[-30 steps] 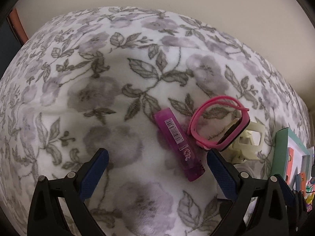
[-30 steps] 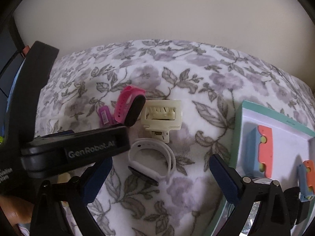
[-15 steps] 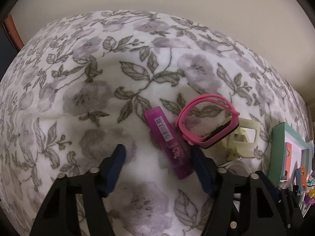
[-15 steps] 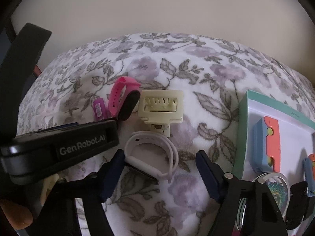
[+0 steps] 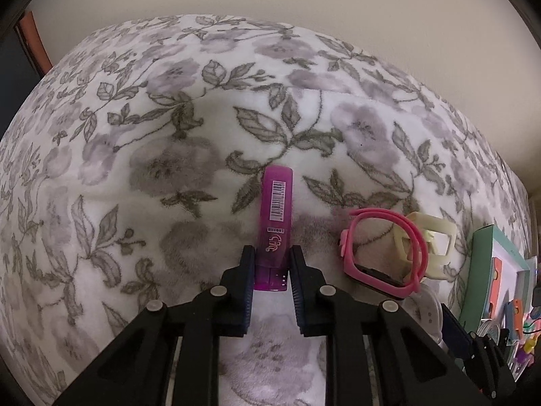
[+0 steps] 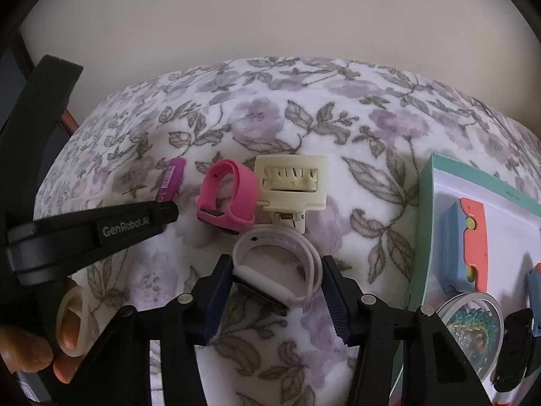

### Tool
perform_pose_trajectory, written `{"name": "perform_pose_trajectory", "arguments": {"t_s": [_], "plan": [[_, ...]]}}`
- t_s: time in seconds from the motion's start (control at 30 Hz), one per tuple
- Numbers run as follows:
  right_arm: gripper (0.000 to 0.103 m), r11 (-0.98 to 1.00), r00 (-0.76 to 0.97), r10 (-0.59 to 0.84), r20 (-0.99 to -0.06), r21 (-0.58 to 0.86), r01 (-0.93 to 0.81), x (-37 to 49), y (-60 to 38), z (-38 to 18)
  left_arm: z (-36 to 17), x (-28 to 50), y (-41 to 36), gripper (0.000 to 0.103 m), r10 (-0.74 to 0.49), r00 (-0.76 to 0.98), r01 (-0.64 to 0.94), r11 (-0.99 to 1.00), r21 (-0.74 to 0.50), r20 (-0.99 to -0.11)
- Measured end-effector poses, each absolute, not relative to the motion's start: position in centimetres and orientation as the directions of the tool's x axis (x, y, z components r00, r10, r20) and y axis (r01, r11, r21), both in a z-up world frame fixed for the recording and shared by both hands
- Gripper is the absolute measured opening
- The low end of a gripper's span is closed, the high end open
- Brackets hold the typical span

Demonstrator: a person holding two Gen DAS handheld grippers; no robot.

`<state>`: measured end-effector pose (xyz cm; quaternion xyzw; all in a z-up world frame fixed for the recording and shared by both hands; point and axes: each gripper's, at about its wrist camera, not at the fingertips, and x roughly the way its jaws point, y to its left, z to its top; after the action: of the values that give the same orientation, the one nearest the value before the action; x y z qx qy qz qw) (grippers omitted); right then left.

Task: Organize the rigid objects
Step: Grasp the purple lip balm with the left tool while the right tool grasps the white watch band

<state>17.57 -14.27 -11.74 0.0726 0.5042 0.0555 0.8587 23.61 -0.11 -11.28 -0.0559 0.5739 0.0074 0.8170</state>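
A purple tube (image 5: 275,216) with a barcode lies on the floral blanket (image 5: 162,169). My left gripper (image 5: 272,250) points down at it, its jaws closing, and both pads press on the tube's near end. In the right wrist view the same tube (image 6: 172,179) sticks out past the left gripper's black housing (image 6: 101,233). A white wristband (image 6: 280,267) lies between the fingers of my right gripper (image 6: 276,260). Those jaws are closing too, and the pads touch both sides of the band.
A pink wristband (image 6: 233,193) and a cream hair claw (image 6: 292,182) lie just beyond the white band. At the right stands a green-rimmed tray (image 6: 422,230) holding blue-and-orange pieces (image 6: 466,240) and a round clear case (image 6: 473,328). A person's hand (image 6: 30,355) holds the left gripper.
Both pairs of jaws have come in from wide open. The left ones now clamp the purple tube, which lies straight between them. The right ones have reached the white wristband.
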Motion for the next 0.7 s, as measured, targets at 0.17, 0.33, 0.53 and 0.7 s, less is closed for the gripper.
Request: {"name": "perform_pose_trajectory", "arguments": {"t_s": [0.17, 0.33, 0.53, 0.7], "plan": [[0.055, 0.983, 0.485, 0.161, -0.86, 0.181, -0.006, 17.5, -14.7, -11.5, -10.6, 23.1, 0.4, 0.021, -0.063, 0.345, -0.087, 0.991, -0.099, -0.936], [0.055, 0.982, 0.496, 0.162, -0.853, 0.187, 0.002, 17.4, -15.2, -10.8, -9.5, 22.9, 0.8, 0.021, -0.075, 0.368, -0.092, 0.989, -0.117, -0.927], [0.054, 0.978, 0.53, 0.172, -0.83, 0.207, 0.006, 17.2, -16.2, -8.9, -7.0, 22.7, 1.4, 0.021, -0.09, 0.421, -0.095, 0.985, -0.143, -0.902], [0.054, 0.975, 0.57, 0.173, -0.803, 0.222, 0.016, 16.9, -17.1, -6.8, -4.0, 22.4, 1.7, 0.021, -0.093, 0.485, -0.092, 0.983, -0.157, -0.869]]}}
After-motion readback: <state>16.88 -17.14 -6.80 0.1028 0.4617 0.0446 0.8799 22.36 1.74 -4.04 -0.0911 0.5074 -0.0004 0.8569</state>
